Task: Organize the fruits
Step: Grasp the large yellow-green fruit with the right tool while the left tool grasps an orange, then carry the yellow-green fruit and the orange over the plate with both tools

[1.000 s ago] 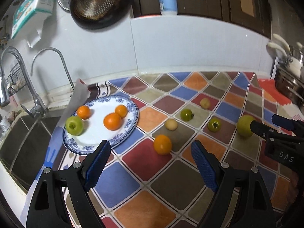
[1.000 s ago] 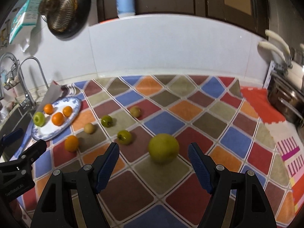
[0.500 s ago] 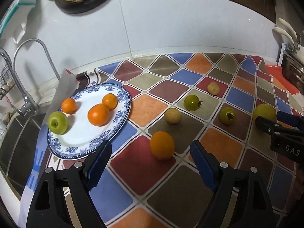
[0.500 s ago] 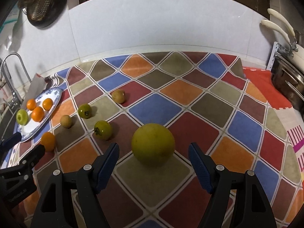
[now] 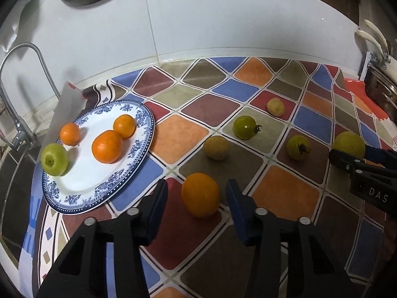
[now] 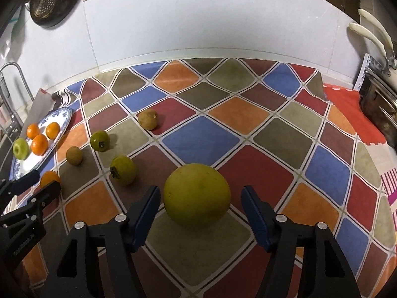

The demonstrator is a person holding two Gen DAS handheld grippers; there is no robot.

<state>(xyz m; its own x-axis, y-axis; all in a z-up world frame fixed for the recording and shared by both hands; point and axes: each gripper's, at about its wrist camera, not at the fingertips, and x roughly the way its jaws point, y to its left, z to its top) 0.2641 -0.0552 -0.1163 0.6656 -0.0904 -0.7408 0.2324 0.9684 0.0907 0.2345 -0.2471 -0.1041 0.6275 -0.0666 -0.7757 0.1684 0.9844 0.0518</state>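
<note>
I have both tools down over the worktop at once, each lined up on its own fruit. The left gripper has the loose orange sitting between its jaws, which are closing; I can see a gap on both sides, so the pads are not yet pressing it. The right gripper brackets the large yellow-green fruit in the same way, jaws closing, with a sliver of worktop visible on either side. The blue-patterned plate lies at the left near the sink and already carries three oranges and a green apple. Two green tomato-like fruits and two small tan ones are scattered on the patterned cover between the two tools. I judge this to be the grasp step of a double pick, with most of the sorting ahead. Next I need both pairs of jaws to seat squarely on the round skins without nudging them into a roll, then lift clear and carry toward the plate, the right one having much farther to travel.
</note>
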